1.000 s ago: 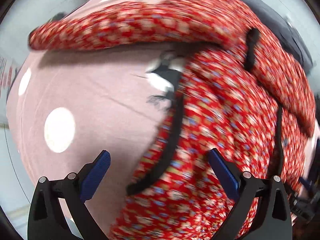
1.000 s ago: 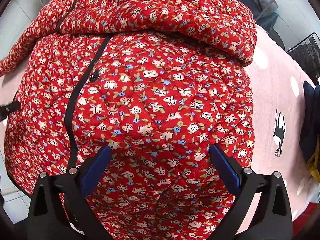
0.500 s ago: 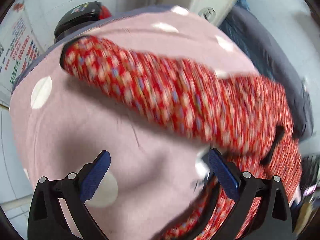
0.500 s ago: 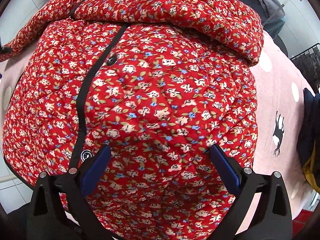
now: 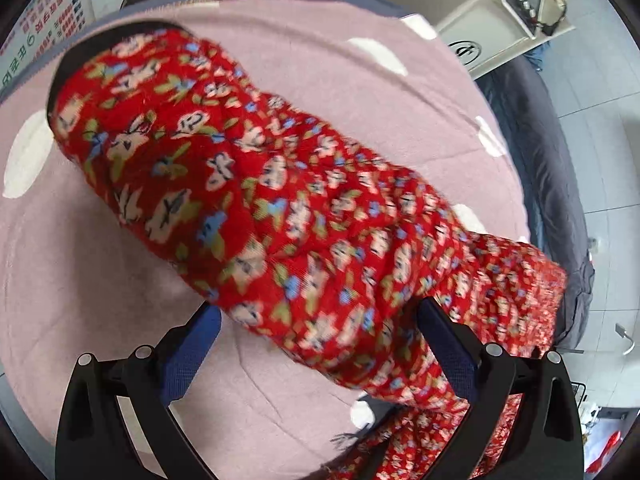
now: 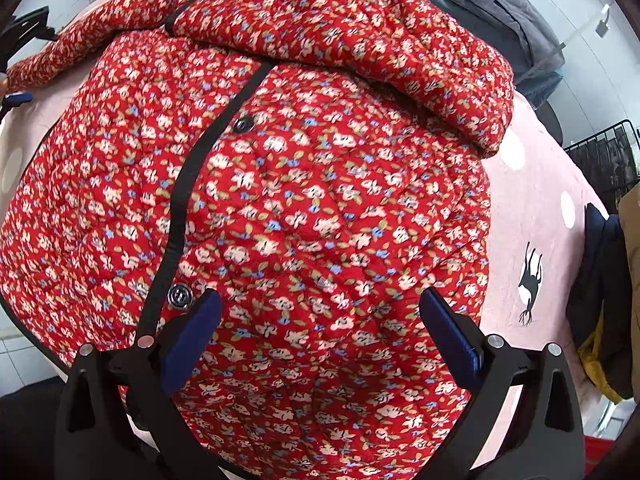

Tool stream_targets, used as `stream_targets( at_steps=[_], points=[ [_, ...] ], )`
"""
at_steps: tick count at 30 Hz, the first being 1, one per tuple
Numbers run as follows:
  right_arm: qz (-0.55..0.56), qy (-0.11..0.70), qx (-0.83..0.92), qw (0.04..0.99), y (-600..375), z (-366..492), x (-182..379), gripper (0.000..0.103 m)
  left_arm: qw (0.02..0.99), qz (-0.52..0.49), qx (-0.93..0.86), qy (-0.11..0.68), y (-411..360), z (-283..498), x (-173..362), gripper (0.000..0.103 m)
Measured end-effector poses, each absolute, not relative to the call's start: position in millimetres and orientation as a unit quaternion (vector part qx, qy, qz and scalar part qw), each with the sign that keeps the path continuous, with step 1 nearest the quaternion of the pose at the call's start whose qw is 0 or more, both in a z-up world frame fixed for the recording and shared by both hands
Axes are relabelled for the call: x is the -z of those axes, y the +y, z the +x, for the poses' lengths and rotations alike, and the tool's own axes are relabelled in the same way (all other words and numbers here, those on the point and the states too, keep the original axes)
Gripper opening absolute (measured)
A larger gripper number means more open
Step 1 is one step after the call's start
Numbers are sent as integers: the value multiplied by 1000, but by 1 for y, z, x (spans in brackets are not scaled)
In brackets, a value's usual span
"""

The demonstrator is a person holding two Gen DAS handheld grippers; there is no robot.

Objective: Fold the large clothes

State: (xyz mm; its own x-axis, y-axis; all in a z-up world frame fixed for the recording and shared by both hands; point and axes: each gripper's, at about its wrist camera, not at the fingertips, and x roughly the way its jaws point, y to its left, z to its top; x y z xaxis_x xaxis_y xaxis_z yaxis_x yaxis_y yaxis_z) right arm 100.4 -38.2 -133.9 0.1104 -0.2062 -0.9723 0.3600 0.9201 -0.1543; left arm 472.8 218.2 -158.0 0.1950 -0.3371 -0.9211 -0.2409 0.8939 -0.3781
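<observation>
A red quilted floral jacket (image 6: 312, 208) with black trim and dark buttons lies spread on a pink spotted blanket (image 6: 532, 208). Its right sleeve is folded across the upper body. In the left wrist view its other sleeve (image 5: 256, 216) stretches out over the blanket (image 5: 80, 264), the black-edged cuff at the upper left. My left gripper (image 5: 318, 340) is open, its fingers straddling the sleeve close above it. My right gripper (image 6: 320, 332) is open above the jacket's lower front, holding nothing. The left gripper also shows in the right wrist view (image 6: 16, 64), at the far left edge.
A grey garment (image 6: 508, 12) lies beyond the jacket's top. Dark blue and mustard clothes (image 6: 604, 280) sit at the blanket's right edge, with a black wire rack (image 6: 600, 152) behind. A white appliance (image 5: 524, 4) and a dark grey cover (image 5: 552, 184) are on the left view's right side.
My left gripper has swung away from the jacket's front to the outstretched sleeve and come close over it. My right gripper has shifted slightly over the jacket's front. Both stay open.
</observation>
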Motion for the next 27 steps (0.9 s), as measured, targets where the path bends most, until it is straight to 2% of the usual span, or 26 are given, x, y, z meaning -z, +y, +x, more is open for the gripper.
stream_targets(
  at_steps=[3, 6, 11, 15, 20, 27],
  points=[
    [62, 643, 188, 739, -37, 100, 138, 97, 725, -236, 38, 646, 224, 476, 171, 96],
    [60, 649, 187, 735, -34, 102, 141, 97, 724, -249, 48, 642, 231, 478, 174, 90],
    [54, 645, 191, 738, -36, 106, 141, 97, 715, -260, 81, 645, 232, 485, 169, 58],
    [74, 643, 194, 737, -40, 109, 138, 97, 720, -258, 79, 639, 227, 493, 154, 46],
    [85, 640, 201, 737, -52, 104, 140, 97, 751, -198, 83, 625, 217, 500, 132, 23],
    [116, 625, 222, 739, -76, 92, 137, 97, 791, -183, 77, 579, 217, 516, 80, 18]
  ],
)
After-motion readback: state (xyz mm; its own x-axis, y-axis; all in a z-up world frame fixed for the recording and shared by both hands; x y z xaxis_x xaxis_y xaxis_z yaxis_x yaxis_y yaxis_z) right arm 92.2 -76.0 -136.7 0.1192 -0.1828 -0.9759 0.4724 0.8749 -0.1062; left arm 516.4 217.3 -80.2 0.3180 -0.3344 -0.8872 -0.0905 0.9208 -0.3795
